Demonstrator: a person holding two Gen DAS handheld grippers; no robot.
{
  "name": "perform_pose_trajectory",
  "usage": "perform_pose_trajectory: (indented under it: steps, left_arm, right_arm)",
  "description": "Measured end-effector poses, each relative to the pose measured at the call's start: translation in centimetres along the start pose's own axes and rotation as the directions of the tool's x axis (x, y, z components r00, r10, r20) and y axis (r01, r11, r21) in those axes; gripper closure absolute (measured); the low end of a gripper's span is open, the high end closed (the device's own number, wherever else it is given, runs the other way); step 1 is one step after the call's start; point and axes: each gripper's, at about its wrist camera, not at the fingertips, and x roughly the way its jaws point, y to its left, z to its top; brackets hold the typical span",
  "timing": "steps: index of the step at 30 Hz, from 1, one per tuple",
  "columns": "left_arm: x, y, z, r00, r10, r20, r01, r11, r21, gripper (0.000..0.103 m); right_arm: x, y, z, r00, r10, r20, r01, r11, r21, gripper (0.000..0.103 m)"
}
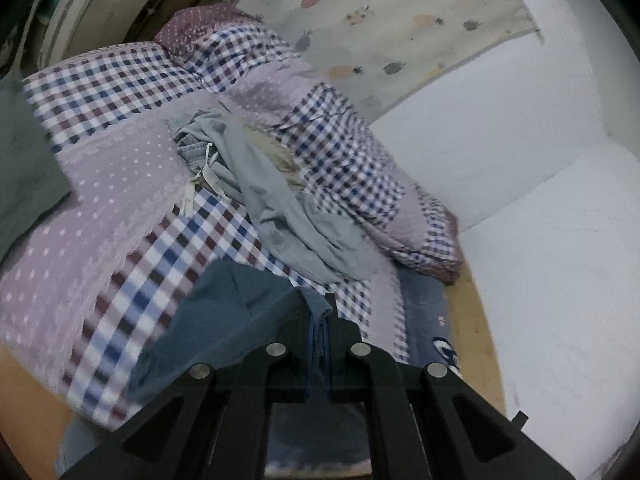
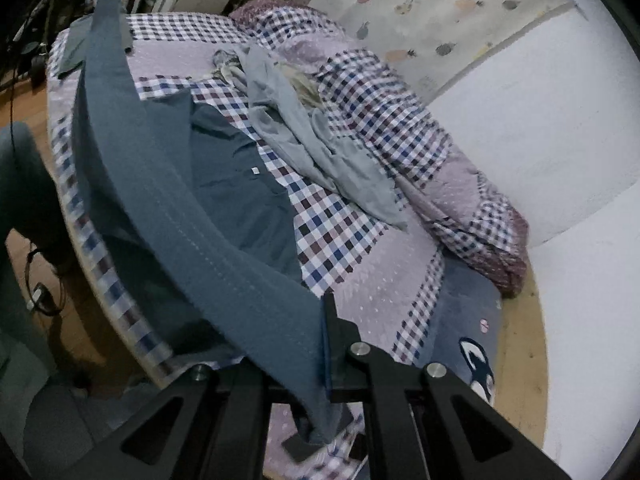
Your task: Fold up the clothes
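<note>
Pinching a seam of the dark teal garment (image 1: 224, 312) at the bottom centre of its view, the left gripper (image 1: 319, 320) has its jaws drawn together with only the thickness of cloth between them; the fabric bunches just left of the fingers and trails down over the bedspread (image 1: 100, 216). In the other view the right gripper (image 2: 326, 320) is likewise clamped on the same garment, its hemmed edge (image 2: 172, 200) running as a taut band from the lower centre up to the upper left of the frame. That tension suggests the two grips hold opposite ends of one edge, lifted so the cloth hangs straight and a fold line can be set; part of the garment rests flat on the checked bedspread in the middle of the frame, a small white label (image 2: 255, 171) showing on it. Beyond, mid-frame, a crumpled pale grey garment (image 2: 308, 136) lies heaped and unfolded, touching the bundled checked quilt (image 2: 400, 120) along the right. Farther off, at the upper left, another dark piece (image 2: 74, 52) lies flat near the bed's far corner. How many folds the teal garment already carries I cannot tell.
</note>
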Motion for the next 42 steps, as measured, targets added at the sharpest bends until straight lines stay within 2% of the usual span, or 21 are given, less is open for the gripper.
perform_pose_trajectory:
  steps: [4, 9, 13, 17, 19, 22, 25, 28, 31, 32, 34, 36, 37, 38, 39, 40, 41, 42]
  left_arm:
    - [8.9, 1.4, 4.3, 0.995, 0.072, -0.071, -0.073, 0.997, -0.021, 0.101]
    - [20.1, 4.2, 7.6, 0.969, 0.202, -0.143, -0.208, 0.978, -0.029, 0.101]
    - [28.0, 7.1, 8.8, 0.939, 0.283, -0.193, -0.298, 0.953, -0.048, 0.101]
    - [33.3, 10.3, 9.0, 0.905, 0.356, -0.231, -0.379, 0.923, -0.062, 0.101]
    - [36.0, 11.9, 9.2, 0.886, 0.392, -0.250, -0.419, 0.905, -0.067, 0.101]
    - [38.2, 13.2, 9.0, 0.865, 0.417, -0.277, -0.450, 0.891, -0.063, 0.101]
    - [38.9, 13.3, 9.1, 0.868, 0.413, -0.274, -0.446, 0.892, -0.069, 0.101]
    - [39.3, 12.5, 9.3, 0.874, 0.408, -0.263, -0.433, 0.901, -0.042, 0.101]
    - [40.7, 13.0, 9.4, 0.862, 0.425, -0.275, -0.450, 0.892, -0.032, 0.101]
    - [41.0, 13.5, 9.6, 0.864, 0.417, -0.282, -0.446, 0.894, -0.042, 0.101]
    - [41.5, 13.9, 9.8, 0.874, 0.385, -0.296, -0.418, 0.907, -0.053, 0.101]
    - [41.1, 14.0, 10.0, 0.893, 0.337, -0.297, -0.370, 0.927, -0.061, 0.100]
    - [40.7, 14.0, 10.2, 0.905, 0.308, -0.293, -0.341, 0.937, -0.067, 0.100]
    - [40.1, 14.0, 10.4, 0.921, 0.262, -0.288, -0.297, 0.951, -0.084, 0.099]
    - [39.6, 14.0, 10.7, 0.930, 0.231, -0.287, -0.268, 0.959, -0.095, 0.096]
    - [38.8, 14.0, 10.9, 0.937, 0.206, -0.283, -0.242, 0.965, -0.101, 0.092]
    - [37.8, 13.9, 11.0, 0.946, 0.179, -0.271, -0.213, 0.972, -0.100, 0.077]
    - [36.5, 13.7, 11.1, 0.956, 0.158, -0.248, -0.185, 0.979, -0.088, 0.053]
  right_arm:
    - [8.6, -3.3, 2.0, 0.997, 0.060, -0.058, -0.060, 0.998, 0.006, 0.101]
    - [19.5, -5.6, 3.5, 0.976, 0.160, -0.149, -0.153, 0.987, 0.054, 0.101]
    - [28.0, -6.7, 4.5, 0.945, 0.239, -0.225, -0.222, 0.970, 0.100, 0.101]
    - [36.3, -7.8, 5.5, 0.902, 0.315, -0.293, -0.282, 0.948, 0.150, 0.101]
    - [38.9, -7.6, 5.5, 0.886, 0.339, -0.316, -0.299, 0.939, 0.168, 0.101]
    - [41.9, -7.5, 5.4, 0.861, 0.385, -0.332, -0.331, 0.920, 0.208, 0.101]
    - [43.8, -7.8, 5.3, 0.844, 0.419, -0.336, -0.352, 0.904, 0.242, 0.100]
    - [44.4, -9.0, 5.4, 0.843, 0.442, -0.305, -0.361, 0.887, 0.288, 0.100]
    - [44.8, -10.0, 5.3, 0.844, 0.460, -0.276, -0.366, 0.870, 0.330, 0.100]
    - [45.3, -9.9, 5.1, 0.841, 0.457, -0.289, -0.360, 0.872, 0.330, 0.097]
    - [46.4, -10.0, 4.6, 0.838, 0.450, -0.308, -0.338, 0.872, 0.354, 0.094]
    - [46.8, -10.5, 4.0, 0.839, 0.461, -0.288, -0.326, 0.851, 0.412, 0.091]
    - [47.0, -10.8, 3.7, 0.841, 0.465, -0.277, -0.319, 0.839, 0.441, 0.088]
    - [47.1, -11.2, 3.3, 0.846, 0.458, -0.273, -0.298, 0.831, 0.470, 0.077]
    - [47.1, -12.0, 2.7, 0.858, 0.433, -0.276, -0.254, 0.825, 0.504, 0.066]
    - [47.1, -12.7, 2.0, 0.873, 0.394, -0.287, -0.198, 0.825, 0.530, 0.064]
    - [46.9, -13.5, 1.3, 0.885, 0.353, -0.303, -0.135, 0.818, 0.559, 0.063]
    - [46.5, -14.5, 0.3, 0.893, 0.321, -0.317, -0.074, 0.797, 0.600, 0.063]
